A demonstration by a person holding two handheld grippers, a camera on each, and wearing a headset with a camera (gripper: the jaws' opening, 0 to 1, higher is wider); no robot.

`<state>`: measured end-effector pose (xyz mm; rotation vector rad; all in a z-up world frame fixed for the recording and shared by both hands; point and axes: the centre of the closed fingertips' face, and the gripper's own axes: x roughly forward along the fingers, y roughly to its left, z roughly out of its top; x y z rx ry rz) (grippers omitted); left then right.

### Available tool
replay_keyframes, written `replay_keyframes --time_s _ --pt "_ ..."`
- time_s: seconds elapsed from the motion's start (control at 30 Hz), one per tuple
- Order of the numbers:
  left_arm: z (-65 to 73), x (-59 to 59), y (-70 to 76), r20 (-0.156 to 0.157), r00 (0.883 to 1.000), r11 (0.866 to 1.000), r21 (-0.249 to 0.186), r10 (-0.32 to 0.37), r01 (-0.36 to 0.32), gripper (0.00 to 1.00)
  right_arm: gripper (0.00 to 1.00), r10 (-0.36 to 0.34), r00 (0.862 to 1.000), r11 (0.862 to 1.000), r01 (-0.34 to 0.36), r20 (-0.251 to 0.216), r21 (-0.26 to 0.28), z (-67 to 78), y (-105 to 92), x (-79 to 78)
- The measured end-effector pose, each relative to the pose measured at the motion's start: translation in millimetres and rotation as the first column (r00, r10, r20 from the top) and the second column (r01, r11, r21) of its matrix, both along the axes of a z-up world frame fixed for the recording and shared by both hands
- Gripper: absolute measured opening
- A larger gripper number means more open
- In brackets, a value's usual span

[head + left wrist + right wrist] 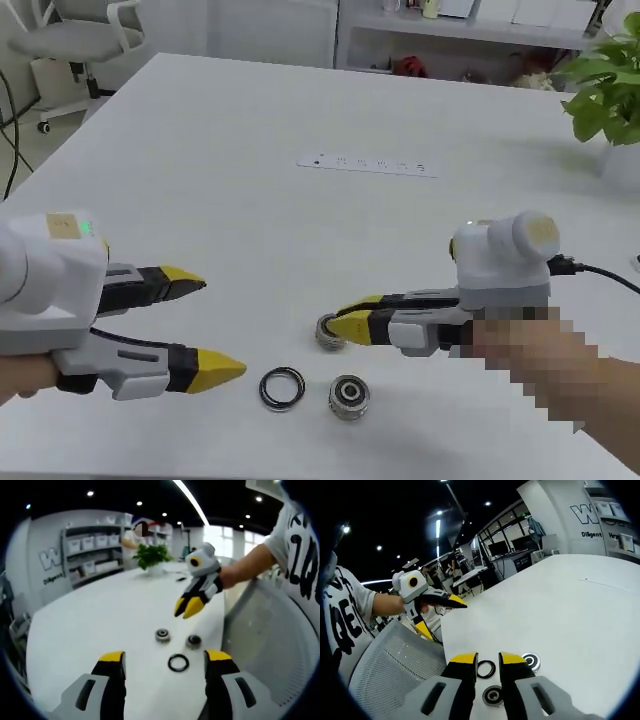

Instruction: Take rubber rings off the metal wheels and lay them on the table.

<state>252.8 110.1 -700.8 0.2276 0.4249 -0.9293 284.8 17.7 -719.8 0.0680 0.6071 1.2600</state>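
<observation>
Left gripper (pixel 220 326) fingers spread wide, released; right gripper (pixel 338 322) fingers drawn nearly together, grasping nothing, tips just beside one metal wheel (pixel 328 336); a rubber ring (pixel 281 388) lies flat on the desk (pixel 250 200), hole upward, between both grippers' fingers; second wheel (pixel 348 395) just beside it; power strip (pixel 365 164) and plant (pixel 610 90) well beyond.

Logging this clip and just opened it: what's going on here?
A person works at a white table with a hand-held gripper in each hand. One black rubber ring lies loose on the table next to a darker metal wheel. The right hand-held gripper, jaws narrowly apart and holding nothing, is beside a silvery wheel. The left hand-held gripper hovers open, short of the ring.
</observation>
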Motion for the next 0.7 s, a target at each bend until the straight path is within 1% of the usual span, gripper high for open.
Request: replay_keyframes --time_s 0.07,0.3,0.47,0.6,0.7 --pt "3.1 0.9 1.7 0.006 1.0 1.0 -0.001 0.006 -0.006 0.65 0.15 0.001 1.0 1.0 -0.001 0.015 -0.002 3.5 -3.0 -0.5" --pt "11.8 1.6 3.3 0.023 1.0 1.0 -0.008 0.019 -0.018 0.65 0.2 -0.015 0.999 1.0 0.015 0.045 0.01 14.0 -16.5 -1.1" --pt "15.3 0.8 3.3 0.031 0.999 1.0 -0.006 0.022 -0.022 0.65 0.23 -0.027 0.996 1.0 0.027 0.079 0.009 21.3 -29.4 -1.0" --pt "16.9 -0.6 3.5 0.034 0.999 1.0 -0.006 0.028 -0.028 0.65 0.26 -0.04 0.993 0.999 0.04 0.111 0.003 28.0 -39.1 -5.6" --pt "17.6 -2.1 3.3 0.035 0.999 0.999 -0.007 0.032 -0.032 0.65 0.29 -0.051 0.99 0.999 0.052 0.129 -0.004 30.2 -47.0 -8.8"
